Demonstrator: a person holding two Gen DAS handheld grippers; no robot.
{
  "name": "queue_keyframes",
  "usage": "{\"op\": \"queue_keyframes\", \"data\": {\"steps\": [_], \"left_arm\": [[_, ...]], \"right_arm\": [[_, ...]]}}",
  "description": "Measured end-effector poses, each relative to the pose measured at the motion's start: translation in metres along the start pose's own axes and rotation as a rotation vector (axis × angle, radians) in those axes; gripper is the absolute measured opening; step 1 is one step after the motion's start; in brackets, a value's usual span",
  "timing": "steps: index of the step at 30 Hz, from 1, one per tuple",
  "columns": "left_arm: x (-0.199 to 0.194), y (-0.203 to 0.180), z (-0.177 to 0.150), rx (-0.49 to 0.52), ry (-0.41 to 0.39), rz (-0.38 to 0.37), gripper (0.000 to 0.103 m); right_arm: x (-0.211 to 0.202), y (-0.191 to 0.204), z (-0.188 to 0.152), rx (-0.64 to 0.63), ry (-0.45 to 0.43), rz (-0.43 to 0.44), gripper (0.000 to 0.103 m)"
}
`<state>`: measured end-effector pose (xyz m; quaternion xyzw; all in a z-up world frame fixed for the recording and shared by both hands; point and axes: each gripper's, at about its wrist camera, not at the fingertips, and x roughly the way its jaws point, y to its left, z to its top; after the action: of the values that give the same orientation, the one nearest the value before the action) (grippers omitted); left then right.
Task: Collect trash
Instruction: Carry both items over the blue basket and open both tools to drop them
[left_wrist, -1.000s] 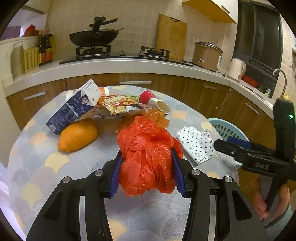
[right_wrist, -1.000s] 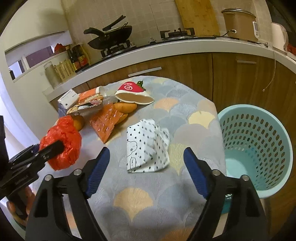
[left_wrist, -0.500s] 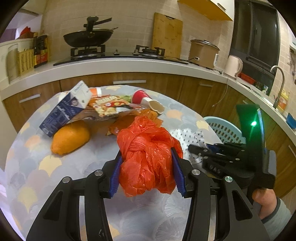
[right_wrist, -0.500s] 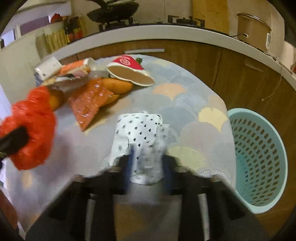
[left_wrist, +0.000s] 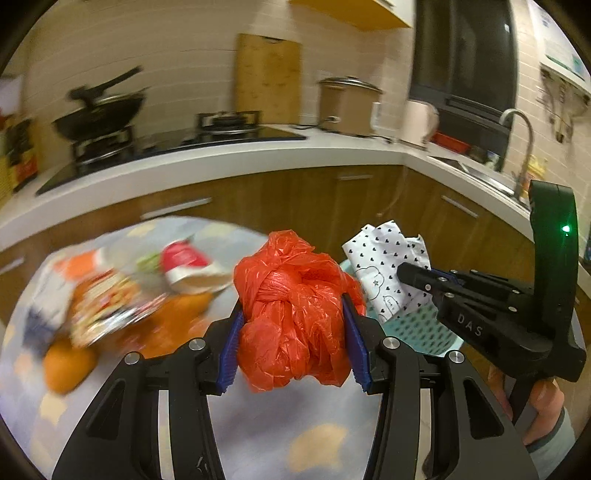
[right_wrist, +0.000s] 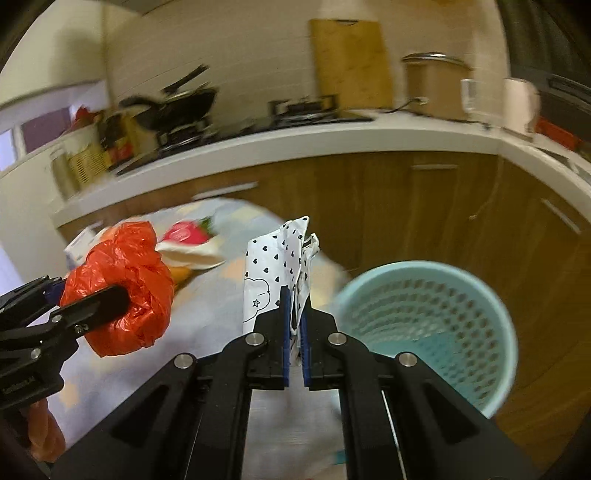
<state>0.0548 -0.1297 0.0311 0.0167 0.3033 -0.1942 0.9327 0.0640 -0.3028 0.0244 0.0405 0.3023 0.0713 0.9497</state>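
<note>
My left gripper (left_wrist: 293, 325) is shut on a knotted red plastic bag (left_wrist: 291, 310) and holds it above the table; the bag also shows in the right wrist view (right_wrist: 125, 288). My right gripper (right_wrist: 294, 321) is shut on a crumpled white paper with black hearts (right_wrist: 277, 266), lifted off the table; the paper also shows in the left wrist view (left_wrist: 384, 266). A light blue perforated bin (right_wrist: 428, 325) stands to the right of the table, just beyond and below the paper.
On the patterned table (left_wrist: 258, 424) lie a red and white cup (left_wrist: 184, 266), snack wrappers (left_wrist: 110, 306) and an orange fruit (left_wrist: 68, 365), all blurred. Wooden cabinets (right_wrist: 406, 206) and a white counter (left_wrist: 221, 162) stand behind.
My right gripper closed on the heart-print paper and lifted it off the table toward the bin. My left gripper, still holding the red bag, swung right and up.
</note>
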Motion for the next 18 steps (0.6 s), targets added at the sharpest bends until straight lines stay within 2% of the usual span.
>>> {"op": "queue_keyframes", "data": {"steps": [8,14,18], "left_arm": [[0.072,-0.060,0.015,0.037,0.088,-0.117,0.046],[0.119,-0.079,0.018,0.032,0.168,-0.166,0.047],[0.140,-0.083,0.017,0.024,0.212,-0.177,0.052]], "right_arm": [[0.007,-0.076,-0.004,0.083,0.043,-0.119,0.003],[0.023,-0.113,-0.018,0.147,0.100,-0.156,0.004],[0.032,-0.128,-0.024,0.185,0.132,-0.160,0.005]]}}
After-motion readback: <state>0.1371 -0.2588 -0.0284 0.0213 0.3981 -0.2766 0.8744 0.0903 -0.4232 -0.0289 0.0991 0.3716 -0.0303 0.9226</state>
